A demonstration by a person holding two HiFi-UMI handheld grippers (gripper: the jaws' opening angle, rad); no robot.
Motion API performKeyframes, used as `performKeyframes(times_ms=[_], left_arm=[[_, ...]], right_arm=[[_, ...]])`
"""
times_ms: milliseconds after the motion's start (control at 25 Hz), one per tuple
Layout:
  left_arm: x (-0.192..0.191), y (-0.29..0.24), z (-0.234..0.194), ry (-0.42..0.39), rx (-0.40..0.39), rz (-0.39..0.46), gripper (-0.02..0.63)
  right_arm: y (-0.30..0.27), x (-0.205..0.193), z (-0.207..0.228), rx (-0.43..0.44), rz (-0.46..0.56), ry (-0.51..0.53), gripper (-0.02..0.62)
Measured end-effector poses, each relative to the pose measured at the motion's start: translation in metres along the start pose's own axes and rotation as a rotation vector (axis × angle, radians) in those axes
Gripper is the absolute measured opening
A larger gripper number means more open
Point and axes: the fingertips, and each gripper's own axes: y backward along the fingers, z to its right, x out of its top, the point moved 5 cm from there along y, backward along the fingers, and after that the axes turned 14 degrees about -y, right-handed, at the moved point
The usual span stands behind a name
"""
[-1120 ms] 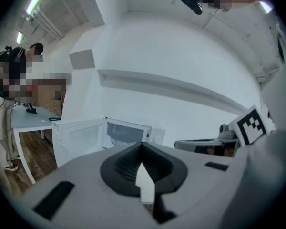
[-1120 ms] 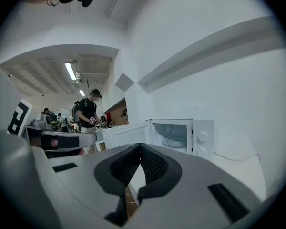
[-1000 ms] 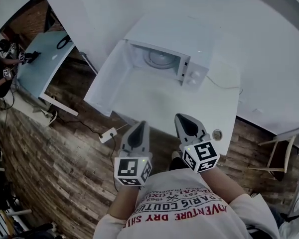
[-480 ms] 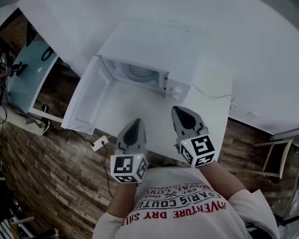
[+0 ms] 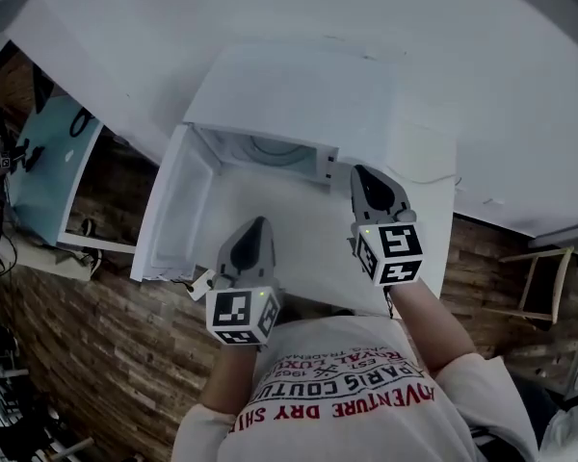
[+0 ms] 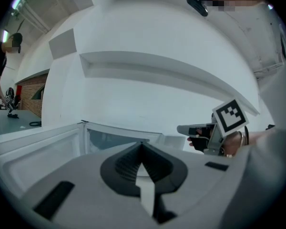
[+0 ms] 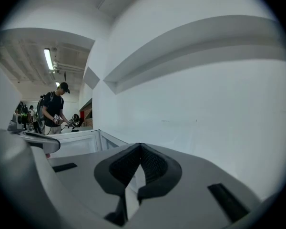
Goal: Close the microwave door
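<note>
- The largest change is the approach. Over the last second the person has come closer to the tabletop (image 5: 299,253), so the microwave (image 5: 299,94) now looks bigger in the head view. It stands just ahead of both grippers, against the white wall.
- The microwave door (image 5: 178,210) has not changed relative to the oven. It is still swung wide open to the left, its free edge reaching out toward the tabletop's left front, and the cavity (image 5: 270,152) is exposed. I judge that closing has not begun.
- The right gripper (image 5: 369,183) has moved most. It was close to the body at the tabletop's front edge and is now at the microwave's front right corner, beside the control panel. Whether it touches the oven cannot be told. That corner is the side away from the door, so it looks poorly placed to push the door.
- The left gripper (image 5: 253,234) has moved forward less. It hangs over the tabletop in front of the open cavity, with the door to its left and apart from it. I judge it the likelier one to close the door, but it would first have to get round to the door's outer face or free edge.
- Both pairs of jaws are clenched on nothing. Each gripper's own view shows the tips meeting with only white background beyond them.
</note>
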Motion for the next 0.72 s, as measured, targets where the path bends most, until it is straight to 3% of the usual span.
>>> performKeyframes(times_ms=[360,720], left_arm=[[-0.010,0.005,-0.038,0.001,0.013,-0.011,0.000],[-0.026,0.034,-0.067,0.043,0.179,-0.035,0.000]], right_arm=[[-0.029,-0.001,0.010,-0.131,-0.044,0.050,0.011],[-0.029,-0.010,0.016,-0.140,-0.057,0.072,0.011]])
